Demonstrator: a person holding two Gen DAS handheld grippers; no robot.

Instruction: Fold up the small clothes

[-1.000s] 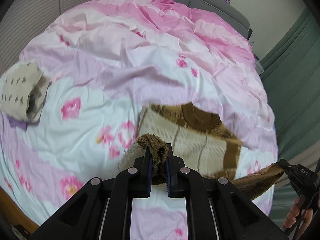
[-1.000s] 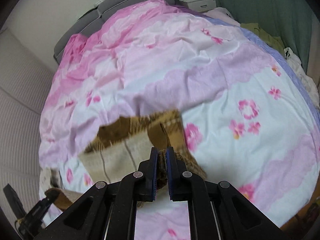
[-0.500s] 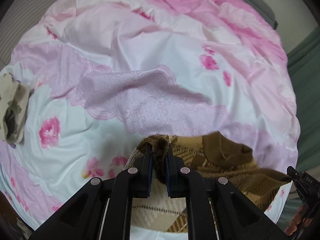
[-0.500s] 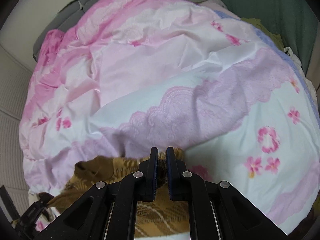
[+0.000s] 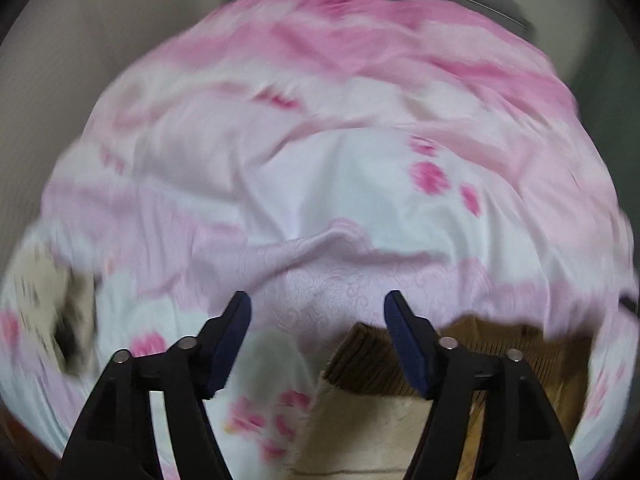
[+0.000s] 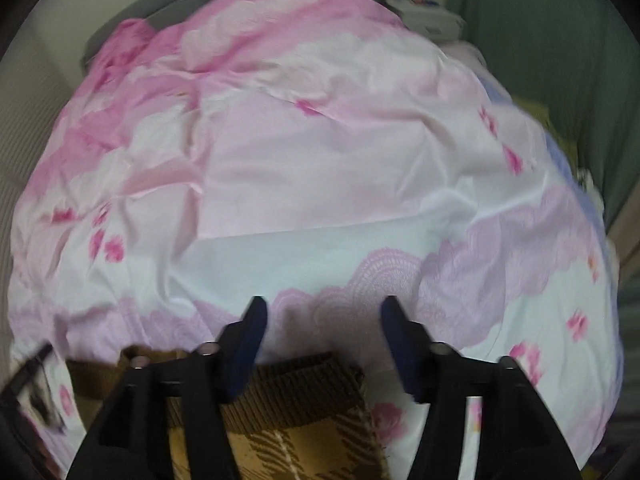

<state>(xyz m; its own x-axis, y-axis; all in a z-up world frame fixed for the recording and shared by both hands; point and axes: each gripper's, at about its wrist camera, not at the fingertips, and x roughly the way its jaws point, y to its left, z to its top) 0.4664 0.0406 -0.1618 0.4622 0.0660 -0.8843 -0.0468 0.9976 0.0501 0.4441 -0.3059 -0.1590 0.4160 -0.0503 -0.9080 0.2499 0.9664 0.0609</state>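
Change since earlier: both grippers had a corner of the brown knit garment [image 6: 304,408] pinched a moment ago; their jaws have just been opening, and the cloth now lies on the bedspread [image 5: 328,184] below them instead of hanging from the pads.
Left gripper [image 5: 318,340]: released, jaws spread, nothing between the pads; the garment's ribbed edge shows at the lower right of the left wrist view, partly behind the right-hand finger.
Right gripper [image 6: 322,344]: released as well, jaws wide; the ribbed brown band lies at the lower centre of the right wrist view, below the gap and apart from both pads.
Garment position: flat on the pink floral bedspread, at the bottom of both views; a cream panel [image 5: 360,432] shows below the brown rib in the left view.
Second item: a pale spotted cloth [image 5: 44,300] at the left edge of the left view, well apart, blurred.
Handling: likely light, soft and limp; knit will stretch and sag, not slip much, no risk of breaking.
Where to hold: probably the ribbed hem corners, one per gripper, pinching both layers so the fold carries over evenly.
Risk: a grip on one layer only may drag the fold open.
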